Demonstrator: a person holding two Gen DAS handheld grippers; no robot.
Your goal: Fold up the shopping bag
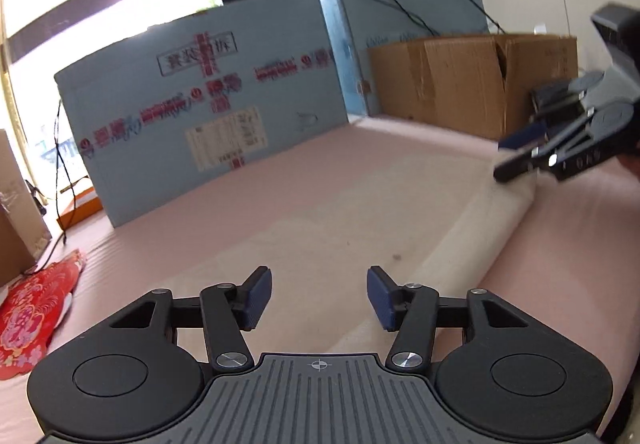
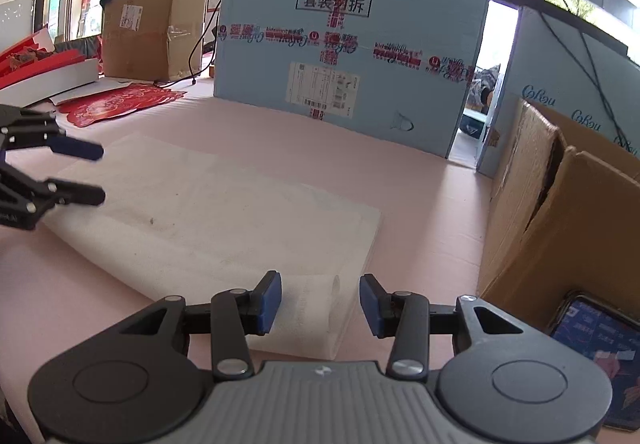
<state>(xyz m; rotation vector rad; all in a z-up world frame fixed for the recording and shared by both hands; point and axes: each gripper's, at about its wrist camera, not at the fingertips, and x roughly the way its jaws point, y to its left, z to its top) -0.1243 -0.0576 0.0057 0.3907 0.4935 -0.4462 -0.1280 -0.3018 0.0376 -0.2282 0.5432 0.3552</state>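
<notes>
Jaws of both grippers stand apart with nothing pinched between the blue pads: the left gripper (image 1: 319,298) hovers over the near left stretch of the white shopping bag (image 2: 208,212), and the right gripper (image 2: 320,302) hovers over its near right corner, where the fold shows a small rolled lip. Neither pair presses on the fabric as far as the two wrist views show.

That bag lies flat on the pink desk (image 2: 420,184), already doubled into a long strip. Its long axis runs left to right, roughly from one gripper to the other, so each hand sits at one end of it. In the left wrist view the bag's thick folded edge sweeps away to the right and ends right under the right gripper's tips.

My reading is that the next fold turns on this layout: the right hand is nearer the rolled end, the left nearer the flat end. Behind the bag stands a blue box (image 2: 348,56), and a brown carton (image 2: 560,228) crowds the right side, leaving little room there
</notes>
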